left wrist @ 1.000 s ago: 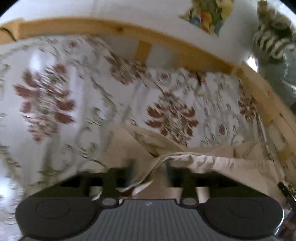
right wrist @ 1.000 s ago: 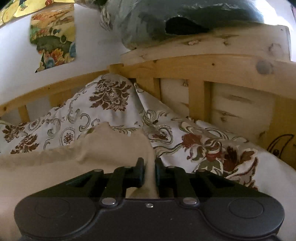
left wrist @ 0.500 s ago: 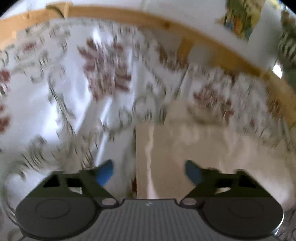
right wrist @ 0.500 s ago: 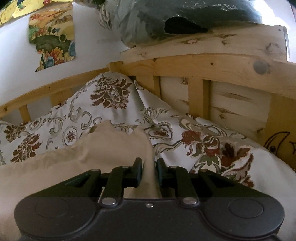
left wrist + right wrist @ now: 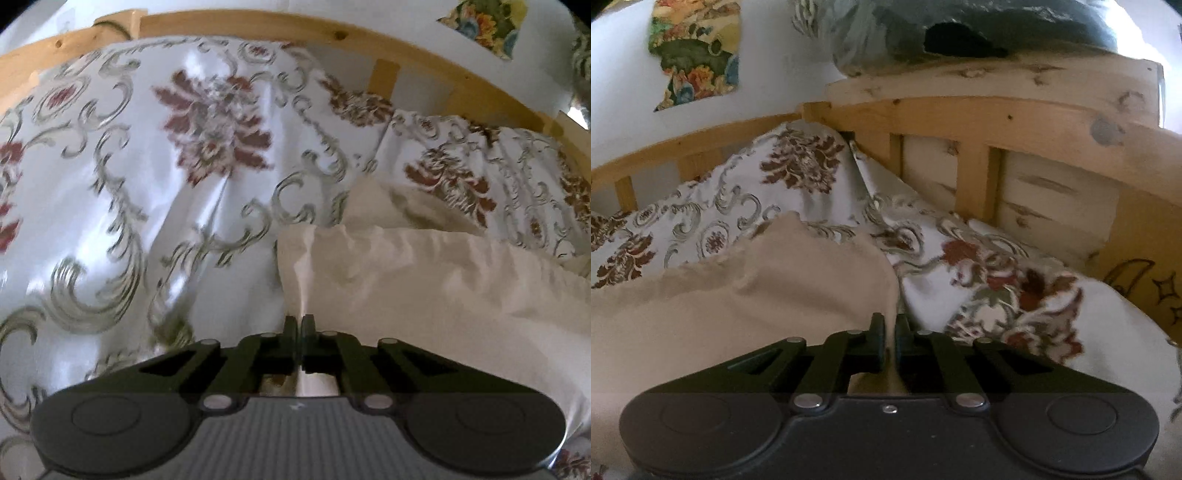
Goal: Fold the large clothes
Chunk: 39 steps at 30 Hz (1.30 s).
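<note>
The wooden bed frame (image 5: 1015, 122) of pale pine rails and slats walls me in on the far side and along the right, meeting at a corner post, so the room for moving ends there. Inside it, the white satin bedspread with red-brown flowers and grey-green scrolls (image 5: 147, 221) covers the bed; in my left view it spreads wide and mostly flat to the left of the cloth, the largest open stretch I have. In my right view it bunches up in a ridge toward the corner of the frame.

The large beige cloth garment (image 5: 775, 295) lies on the bedspread between my two hands. Its far edge is rumpled and uneven; in my left view its left side edge runs nearly straight down toward me, with a crumpled fold behind it.

My left hand-held gripper (image 5: 298, 323) is clamped tight on that left corner edge of the garment, cloth pinched between the pads. My right hand-held gripper (image 5: 889, 325) is likewise closed on the garment's right edge, beside the flowered bedspread.
</note>
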### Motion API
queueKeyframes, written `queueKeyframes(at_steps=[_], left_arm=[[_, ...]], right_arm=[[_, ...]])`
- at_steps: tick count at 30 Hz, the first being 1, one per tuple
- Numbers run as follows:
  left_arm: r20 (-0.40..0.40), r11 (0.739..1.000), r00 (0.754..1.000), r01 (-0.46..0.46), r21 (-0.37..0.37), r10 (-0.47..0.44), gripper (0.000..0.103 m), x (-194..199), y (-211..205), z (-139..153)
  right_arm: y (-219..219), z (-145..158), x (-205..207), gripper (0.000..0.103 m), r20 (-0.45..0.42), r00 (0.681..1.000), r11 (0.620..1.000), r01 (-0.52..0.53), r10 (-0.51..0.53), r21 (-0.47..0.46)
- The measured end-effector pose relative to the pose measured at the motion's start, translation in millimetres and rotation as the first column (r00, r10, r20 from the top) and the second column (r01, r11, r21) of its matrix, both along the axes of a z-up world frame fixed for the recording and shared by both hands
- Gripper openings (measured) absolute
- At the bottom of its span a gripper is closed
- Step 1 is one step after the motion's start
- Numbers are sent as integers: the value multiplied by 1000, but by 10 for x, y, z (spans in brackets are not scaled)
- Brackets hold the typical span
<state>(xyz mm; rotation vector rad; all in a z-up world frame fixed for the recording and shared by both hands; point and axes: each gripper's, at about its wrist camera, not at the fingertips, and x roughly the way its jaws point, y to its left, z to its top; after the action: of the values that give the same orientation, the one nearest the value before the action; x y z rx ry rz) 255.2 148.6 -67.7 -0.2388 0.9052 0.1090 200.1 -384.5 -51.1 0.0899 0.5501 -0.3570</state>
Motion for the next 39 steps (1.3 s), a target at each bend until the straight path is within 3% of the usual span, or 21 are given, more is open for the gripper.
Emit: queueKeyframes(at_steps=[3,4,6,7,8,9,10,12,16,19,23,25,28,34,37,39], left_arm=[[10,1000,1000,16,-26,-16,6,-5,78,14],[10,1000,1000,26,-12,-26,12,6,78,40],[29,999,999,27,23,-27,34,-10,62,115],[56,999,998,19,31,-21,70,-51,51,178],[90,999,996,2,42,-6,99,-106,25,235],[137,998,990,-21,60,13,103,-171,-13,285],[192,996,981,-38,85,21,102,-254,-83,339],[227,993,973,7,121,-35,102,-321,-265,403],[289,973,944,101,209,-160,102,-300,-801,419],[291,957,928,165,240,-233,102,-172,-1236,350],[200,930,940,210,303,-277,103,63,-1605,4],[144,929,951,222,295,-273,103,147,-1635,-228],[158,953,958,201,226,-240,103,155,-1548,-376],[150,961,967,172,215,-206,102,88,-1467,-267],[221,978,962,122,169,-159,102,-218,-1326,-55],[274,990,954,96,106,-121,102,-496,-1223,64]], right_arm=[[-19,3,-11,8,5,1000,1000,7,-7,22],[-28,3,-8,10,1,1000,999,17,-17,33],[-35,20,-20,12,0,999,998,34,-34,55],[-11,38,-22,21,-3,999,998,35,-35,48],[29,59,-29,26,-2,1000,999,29,-29,31],[81,79,-49,39,8,1000,1000,18,-18,6],[159,104,-76,56,26,1000,999,2,-1,-38],[322,144,-116,76,59,997,991,-33,41,-127],[737,173,-122,95,121,968,946,-181,220,-270],[1065,94,-19,98,95,915,877,-341,392,-338],[1219,-143,141,99,-19,897,842,-421,441,-338],[1130,-288,227,101,-73,901,862,-430,427,-269],[951,-437,312,102,-88,909,898,-416,407,-144],[975,-379,277,102,-79,919,914,-394,387,-98],[843,-117,126,102,-50,942,943,-328,331,56],[624,133,-131,102,29,970,940,-240,241,241]])
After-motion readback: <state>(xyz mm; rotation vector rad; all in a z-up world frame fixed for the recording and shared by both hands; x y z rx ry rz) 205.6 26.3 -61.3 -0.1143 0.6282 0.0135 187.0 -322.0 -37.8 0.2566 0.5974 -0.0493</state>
